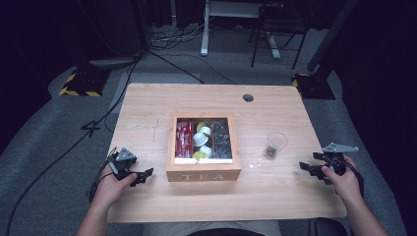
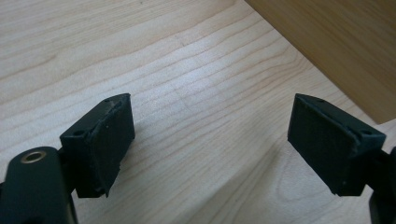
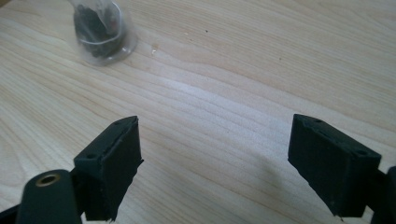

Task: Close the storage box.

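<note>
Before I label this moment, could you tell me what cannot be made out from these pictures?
- Cup contents: a dark lump, too small in the high view; in the right gripper view the top edge cuts the cup off.
- Tea box items: red packets, white pods and dark pieces, too small to name.
- Box in the left gripper view: just one wooden wall, cut by the frame edge.
- Lid on the box: glare, cannot tell.

Grey carpeted floor [image 1: 39, 147], dark surroundings
</note>
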Demonstrator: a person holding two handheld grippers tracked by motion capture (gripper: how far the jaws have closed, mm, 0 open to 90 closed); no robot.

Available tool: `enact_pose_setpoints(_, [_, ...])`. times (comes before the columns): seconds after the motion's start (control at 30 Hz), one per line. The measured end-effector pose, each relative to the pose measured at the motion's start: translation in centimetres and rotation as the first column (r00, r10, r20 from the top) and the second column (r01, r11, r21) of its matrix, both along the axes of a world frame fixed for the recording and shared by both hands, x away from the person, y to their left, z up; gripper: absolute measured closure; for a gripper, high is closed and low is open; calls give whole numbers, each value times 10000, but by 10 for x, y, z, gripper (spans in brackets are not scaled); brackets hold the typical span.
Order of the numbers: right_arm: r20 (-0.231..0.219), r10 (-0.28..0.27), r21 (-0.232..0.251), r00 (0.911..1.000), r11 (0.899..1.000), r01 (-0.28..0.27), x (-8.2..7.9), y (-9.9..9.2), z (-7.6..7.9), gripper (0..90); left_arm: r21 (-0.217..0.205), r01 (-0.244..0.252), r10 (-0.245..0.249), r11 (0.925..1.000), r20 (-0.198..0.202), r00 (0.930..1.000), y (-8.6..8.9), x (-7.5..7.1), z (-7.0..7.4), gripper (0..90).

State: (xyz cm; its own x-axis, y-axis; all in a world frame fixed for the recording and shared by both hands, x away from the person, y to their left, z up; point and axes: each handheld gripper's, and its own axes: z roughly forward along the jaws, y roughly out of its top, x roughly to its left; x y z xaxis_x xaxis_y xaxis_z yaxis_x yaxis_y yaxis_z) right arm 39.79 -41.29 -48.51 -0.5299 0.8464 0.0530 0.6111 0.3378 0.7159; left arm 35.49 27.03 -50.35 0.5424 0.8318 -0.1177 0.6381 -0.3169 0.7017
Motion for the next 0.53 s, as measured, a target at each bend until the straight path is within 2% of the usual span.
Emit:
enact_pose_setpoints(0.17, [-175,-339,-337,9993,9989,333,-1,4,-11,147,397,194,-199,9990,124,9997,-2,1,0,140])
enact_pose_setpoints(0.23, [182,-438,-586,9989,9973,448,-4,6,-15,124,666,269,-278,9974,128,9995,-4,1,0,126])
enact_pose_setpoints(0.27, [249,-572,-427,9981,9974,583,-4,8,-17,90,732,309,-321,9968,159,9994,-5,1,-1,115])
enact_pose_setpoints(0.3, [344,-611,-445,9975,9970,626,-3,9,-19,63,978,393,-417,9944,230,9989,-7,1,-1,97])
enact_pose_setpoints(0.53, [353,-636,-470,9974,9968,652,-3,9,-19,56,985,342,-359,9945,164,9992,-8,1,-1,89])
